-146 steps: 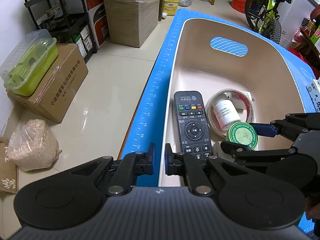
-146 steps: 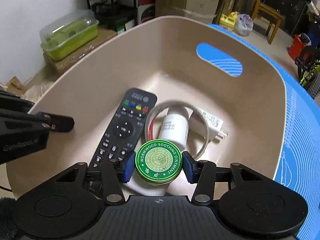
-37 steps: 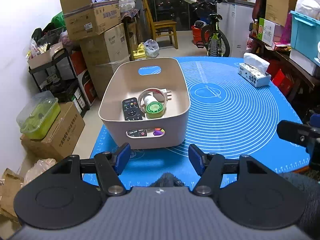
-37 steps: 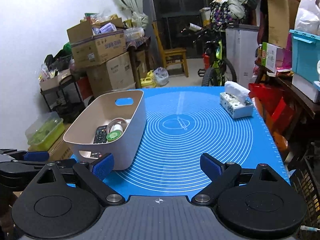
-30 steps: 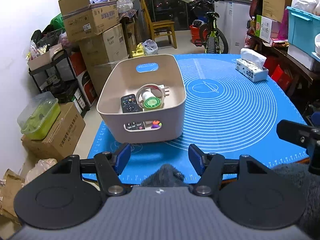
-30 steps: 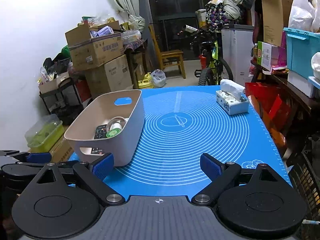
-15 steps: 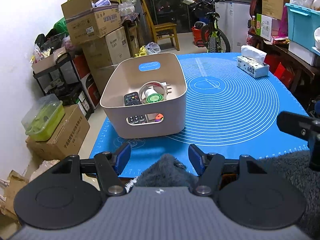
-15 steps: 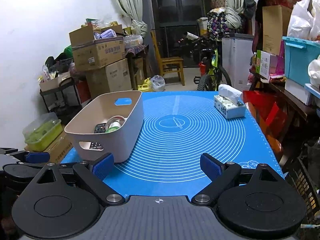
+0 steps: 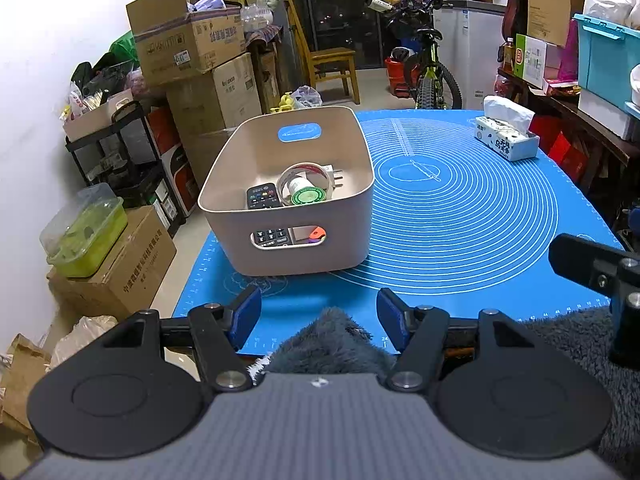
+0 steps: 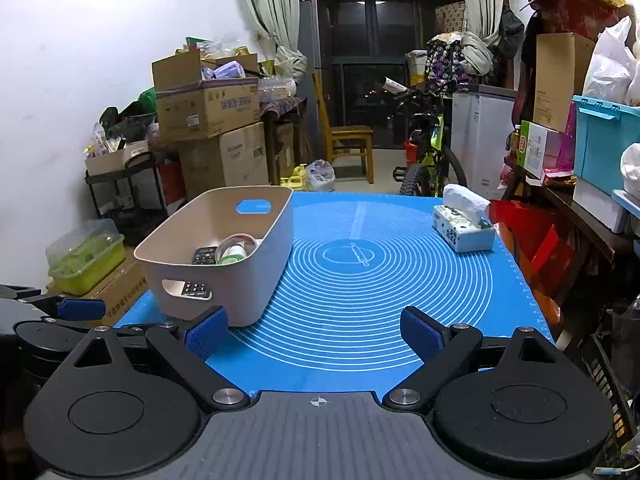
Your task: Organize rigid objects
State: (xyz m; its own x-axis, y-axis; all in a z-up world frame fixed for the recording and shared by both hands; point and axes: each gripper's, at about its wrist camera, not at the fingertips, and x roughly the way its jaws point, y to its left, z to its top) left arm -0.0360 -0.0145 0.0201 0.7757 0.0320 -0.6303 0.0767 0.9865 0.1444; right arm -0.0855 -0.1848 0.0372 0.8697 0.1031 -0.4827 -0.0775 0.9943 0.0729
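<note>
Both grippers are pulling back from the beige bin (image 9: 304, 252), left gripper (image 9: 318, 314) and right gripper (image 10: 314, 330) hovering with jaws spread wide, gripping nothing. Inside the bin, the remote (image 9: 262, 196), tape ring (image 9: 304, 174) and green tin (image 9: 306, 197) are lying together; beyond the bin, a tissue box (image 10: 462, 228) is sitting on the blue mat (image 9: 460, 216).

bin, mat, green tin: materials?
Bin: likely moulded plastic, matte beige; rounded corners, cut-out handles. Mat: probably silicone, blue, lying flat, with printed white rings and edge rulers. Green tin: lid looks like printed metal, slight sheen; too small to be sure.
</note>
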